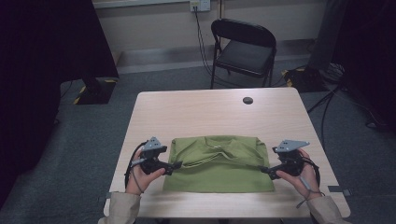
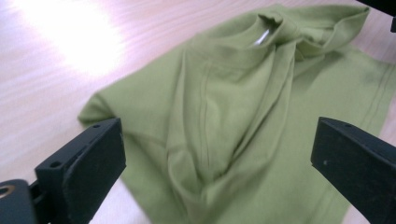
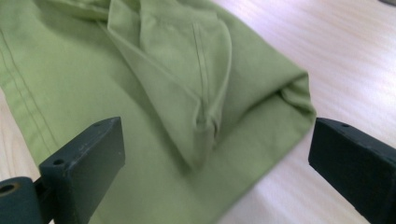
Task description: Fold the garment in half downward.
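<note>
A green T-shirt point(image 1: 218, 163) lies folded on the near half of the wooden table point(image 1: 205, 114), collar toward the far side. My left gripper point(image 1: 176, 164) sits at the shirt's left edge, jaws wide apart. Between them in the left gripper view lies the shirt point(image 2: 233, 121), with a folded-in sleeve running toward the collar. My right gripper point(image 1: 264, 169) rests at the shirt's right edge, also open. In the right gripper view the shirt point(image 3: 154, 102) fills the gap between the jaws, a folded sleeve tip pointing toward me. Neither gripper holds any cloth.
A small dark round disc point(image 1: 248, 100) lies on the table's far side. Beyond the table stands a black folding chair point(image 1: 243, 49). Cables run across the grey carpet at the right, and a black curtain hangs at the left.
</note>
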A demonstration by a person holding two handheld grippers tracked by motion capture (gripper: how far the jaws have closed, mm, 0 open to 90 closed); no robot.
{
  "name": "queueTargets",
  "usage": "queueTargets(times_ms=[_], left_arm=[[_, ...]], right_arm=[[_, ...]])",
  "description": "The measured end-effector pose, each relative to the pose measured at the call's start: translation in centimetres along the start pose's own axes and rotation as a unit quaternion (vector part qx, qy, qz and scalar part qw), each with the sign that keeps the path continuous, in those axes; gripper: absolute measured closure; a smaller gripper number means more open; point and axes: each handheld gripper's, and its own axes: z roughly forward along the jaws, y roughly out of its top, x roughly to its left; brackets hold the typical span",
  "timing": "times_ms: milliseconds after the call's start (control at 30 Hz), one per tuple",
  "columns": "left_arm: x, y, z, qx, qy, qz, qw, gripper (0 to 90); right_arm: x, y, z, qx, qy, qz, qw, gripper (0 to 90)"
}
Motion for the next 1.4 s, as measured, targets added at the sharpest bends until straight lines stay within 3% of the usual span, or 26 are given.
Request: queueTargets(times_ms=[367, 567, 900, 1067, 1133, 1267, 1400], left_arm=[[1.2, 2.9, 3.2, 0.016, 0.002, 0.016, 0.9997, 4.7], [1.8, 3.8, 5.4, 0.032, 0.007, 0.021, 0.9992, 4.0], [2.0, 4.8, 8.1, 0.049, 0.013, 0.044, 0.9978, 8.5], [2.0, 4.4, 9.8, 0.066, -0.004, 0.050, 0.9966, 16.7], [2.0, 4.4, 10.3, 0.073, -0.008, 0.055, 0.9958, 20.3], [1.9, 4.2, 11.0, 0.073, -0.022, 0.053, 0.9957, 29.4], [1.7, 4.0, 11.3, 0.085, -0.018, 0.066, 0.9940, 36.8]], right_arm=[[-1.3, 2.7, 2.6, -0.017, 0.027, 0.025, 0.9992, 3.0], [-1.7, 3.9, 4.3, -0.008, 0.026, 0.014, 0.9995, 4.9], [-2.2, 5.5, 6.7, -0.013, 0.053, 0.020, 0.9983, 22.8], [-2.4, 6.0, 8.3, 0.000, 0.064, 0.029, 0.9976, 31.4], [-2.5, 6.0, 8.9, 0.008, 0.070, 0.030, 0.9971, 38.7], [-2.7, 5.9, 9.9, 0.024, 0.077, 0.039, 0.9960, 43.1], [-2.6, 5.6, 10.5, 0.035, 0.086, 0.047, 0.9946, 50.4]])
